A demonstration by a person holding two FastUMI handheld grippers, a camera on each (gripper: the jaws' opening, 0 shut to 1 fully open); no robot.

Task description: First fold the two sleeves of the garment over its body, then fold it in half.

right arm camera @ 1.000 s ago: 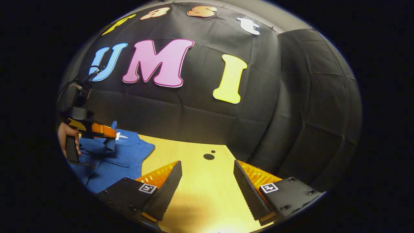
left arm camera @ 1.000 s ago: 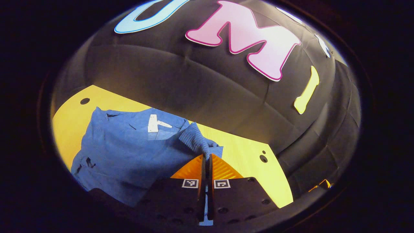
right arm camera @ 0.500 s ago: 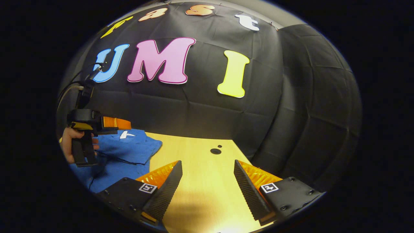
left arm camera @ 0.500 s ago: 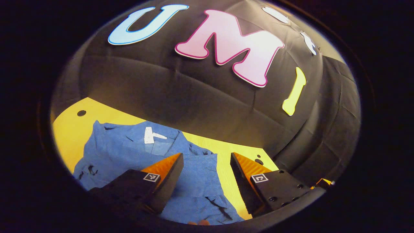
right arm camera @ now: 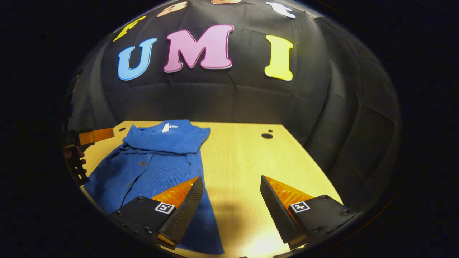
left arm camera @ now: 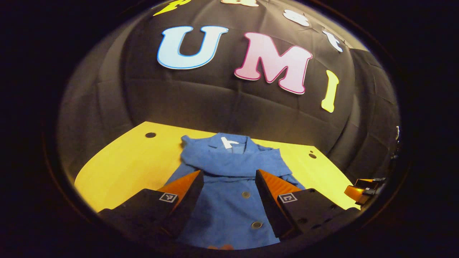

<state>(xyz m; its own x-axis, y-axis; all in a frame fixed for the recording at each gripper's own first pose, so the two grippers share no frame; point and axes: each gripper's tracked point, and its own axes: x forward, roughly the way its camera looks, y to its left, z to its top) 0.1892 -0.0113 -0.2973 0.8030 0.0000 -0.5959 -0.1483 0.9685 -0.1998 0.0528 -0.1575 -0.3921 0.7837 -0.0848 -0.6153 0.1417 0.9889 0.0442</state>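
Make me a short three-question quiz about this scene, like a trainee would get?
1. True or false: the left gripper is clamped on the blue shirt.
2. What lies across the shirt's chest, below the collar: A) a folded sleeve, B) a towel, C) a book?
3. Fill in: the shirt lies on a yellow ____.

Key
1. False; its fingers stand apart above the shirt, and the right gripper is open too.
2. A.
3. Table.
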